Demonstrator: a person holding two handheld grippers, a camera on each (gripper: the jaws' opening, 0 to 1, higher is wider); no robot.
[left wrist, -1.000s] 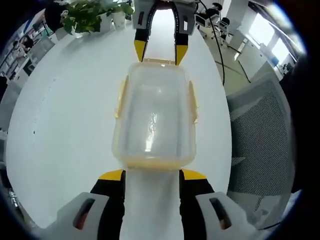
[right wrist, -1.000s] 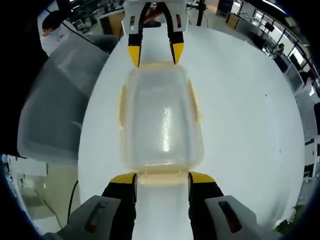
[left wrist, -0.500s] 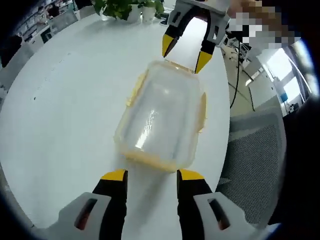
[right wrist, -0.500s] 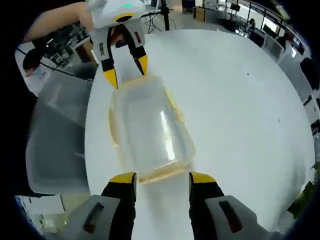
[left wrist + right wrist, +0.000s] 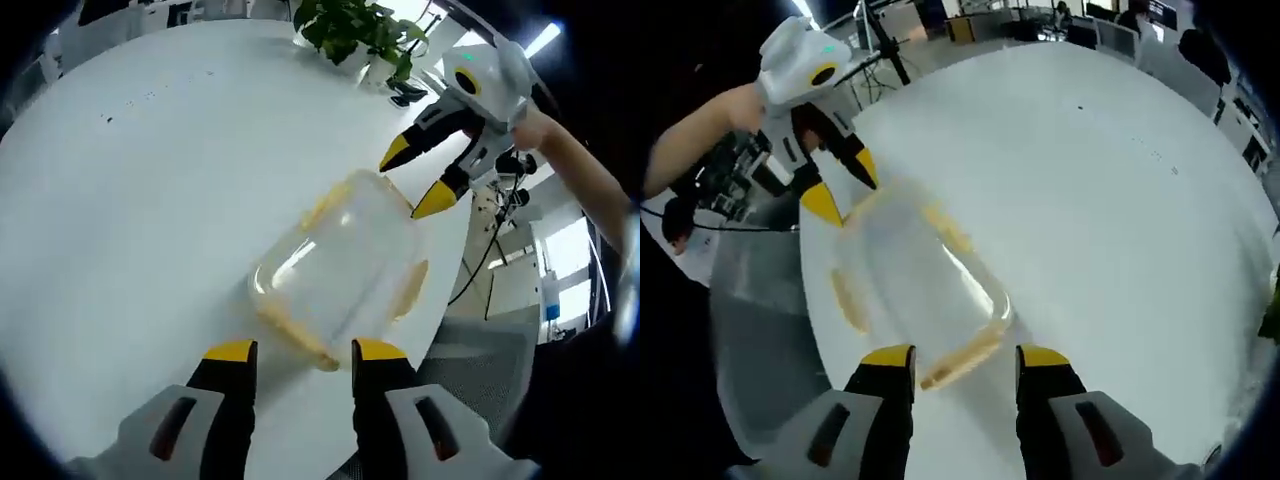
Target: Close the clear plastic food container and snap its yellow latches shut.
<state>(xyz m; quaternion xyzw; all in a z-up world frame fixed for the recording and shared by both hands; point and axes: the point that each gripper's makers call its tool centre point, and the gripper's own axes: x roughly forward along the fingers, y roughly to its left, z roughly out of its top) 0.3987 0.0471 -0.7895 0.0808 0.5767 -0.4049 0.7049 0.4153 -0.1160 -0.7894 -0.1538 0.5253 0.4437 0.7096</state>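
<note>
Tabletop [image 5: 150,200] comes first: a broad, round, smooth white surface with a few dark specks. Near its edge sits the clear plastic food container [image 5: 345,265], a rounded rectangular box of cloudy see-through plastic with glossy highlights on its lid, lying askew between the 2 grippers. In the right gripper view the same container [image 5: 910,270] sits close to the table's edge, beside a grey mesh chair [image 5: 760,330]. Yellow latches [image 5: 410,288] run along its sides and ends; whether they are snapped down cannot be told.

Left gripper [image 5: 297,352] has 2 black jaws with yellow tips spread apart, the container's near end just ahead of them, nothing pinched. Right gripper [image 5: 962,357] is likewise spread and empty-jawed at the opposite end. A leafy green potted plant [image 5: 355,25] stands at the tabletop's far edge.
</note>
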